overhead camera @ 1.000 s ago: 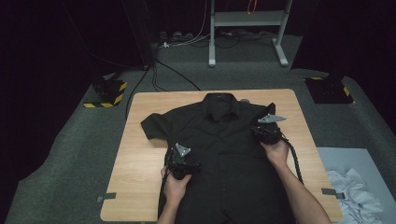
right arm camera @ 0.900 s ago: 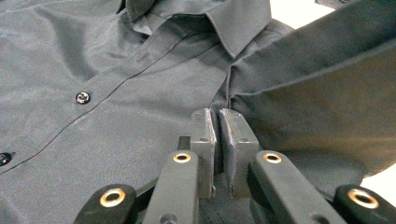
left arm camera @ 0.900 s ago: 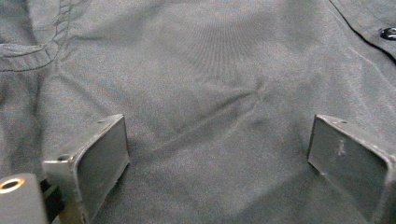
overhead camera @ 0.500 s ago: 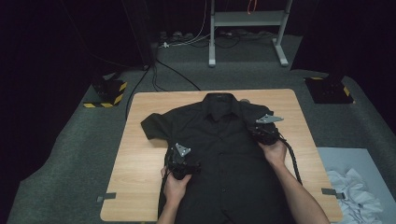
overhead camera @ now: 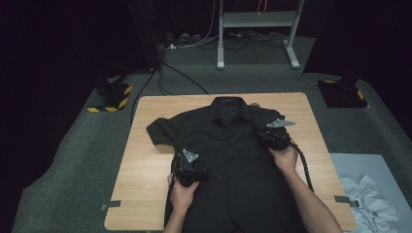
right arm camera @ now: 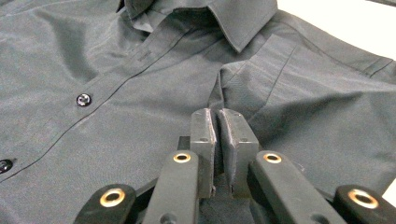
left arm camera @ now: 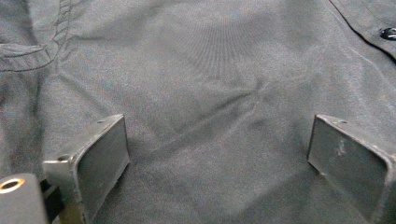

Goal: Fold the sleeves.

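A black short-sleeved button shirt (overhead camera: pixel 228 141) lies face up and spread on the wooden table (overhead camera: pixel 145 165), collar toward the far edge. My left gripper (overhead camera: pixel 188 166) hovers over the shirt's left lower front. In the left gripper view its jaws stand wide apart, left gripper (left arm camera: pixel 215 158) open, with smooth shirt fabric (left arm camera: pixel 210 70) between them. My right gripper (overhead camera: pixel 275 138) sits at the shirt's right chest. In the right gripper view the right gripper (right arm camera: pixel 218 126) is shut on a pinched ridge of the shirt (right arm camera: pixel 116 70), just below the collar (right arm camera: pixel 243 23).
A crumpled white cloth (overhead camera: pixel 374 206) lies on a grey sheet on the floor at the right. Yellow-and-black striped bases (overhead camera: pixel 114 94) stand on the floor at both far sides. A metal stand (overhead camera: pixel 257 29) and cables are behind the table.
The right gripper has edged slightly toward the shirt's middle with the fabric in it. The left gripper has stayed put.
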The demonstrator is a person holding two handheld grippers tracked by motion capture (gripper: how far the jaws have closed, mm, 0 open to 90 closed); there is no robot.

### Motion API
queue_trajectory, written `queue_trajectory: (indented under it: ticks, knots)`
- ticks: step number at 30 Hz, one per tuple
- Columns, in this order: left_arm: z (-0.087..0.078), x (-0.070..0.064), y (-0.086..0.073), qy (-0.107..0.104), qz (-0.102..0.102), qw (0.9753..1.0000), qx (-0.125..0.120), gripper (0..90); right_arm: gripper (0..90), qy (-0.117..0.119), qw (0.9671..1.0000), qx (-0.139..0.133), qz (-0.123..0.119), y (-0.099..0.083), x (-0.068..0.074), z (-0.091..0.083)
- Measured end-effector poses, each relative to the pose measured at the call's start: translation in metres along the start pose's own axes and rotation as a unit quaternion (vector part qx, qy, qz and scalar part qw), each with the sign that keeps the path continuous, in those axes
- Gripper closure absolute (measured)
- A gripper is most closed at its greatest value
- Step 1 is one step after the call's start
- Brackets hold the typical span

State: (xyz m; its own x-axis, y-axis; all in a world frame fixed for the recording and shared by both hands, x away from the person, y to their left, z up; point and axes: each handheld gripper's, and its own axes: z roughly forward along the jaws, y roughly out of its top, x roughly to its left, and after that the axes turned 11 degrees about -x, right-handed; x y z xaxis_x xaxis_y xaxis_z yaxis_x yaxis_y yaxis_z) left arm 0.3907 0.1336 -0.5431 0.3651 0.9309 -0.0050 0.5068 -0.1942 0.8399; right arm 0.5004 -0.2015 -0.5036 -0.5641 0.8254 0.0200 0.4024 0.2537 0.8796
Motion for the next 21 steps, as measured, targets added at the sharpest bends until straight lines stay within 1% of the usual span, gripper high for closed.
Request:
queue_trajectory:
  ticks: [3, 6, 9, 13, 17, 21]
  knots:
    - [0.0000, 0.0000, 0.0000, 0.000, 0.000, 1.0000, 0.000, 5.6, 81.4, 0.003, 1.0000, 0.005, 0.003, -0.0012, 0.0002, 0.0021]
    - [0.0000, 0.0000, 0.0000, 0.000, 0.000, 1.0000, 0.000, 5.6, 80.7, 0.003, 1.0000, 0.007, 0.002, -0.0017, 0.0013, 0.0034]
    - [0.0000, 0.0000, 0.0000, 0.000, 0.000, 1.0000, 0.000, 5.6, 79.7, 0.002, 1.0000, 0.006, 0.006, -0.0019, 0.0010, 0.0044]
    - [0.0000, 0.0000, 0.0000, 0.000, 0.000, 1.0000, 0.000, 5.6, 74.9, 0.004, 0.9999, 0.005, 0.012, -0.0019, 0.0003, 0.0048]
    - [-0.0001, 0.0000, 0.0000, 0.000, -0.001, 1.0000, 0.000, 5.6, 65.4, -0.001, 0.9999, 0.005, 0.014, -0.0014, -0.0002, 0.0048]
    - [-0.0001, 0.0001, 0.0000, 0.000, 0.000, 1.0000, 0.000, 5.7, 48.0, -0.007, 0.9997, 0.004, 0.024, -0.0013, -0.0026, 0.0048]
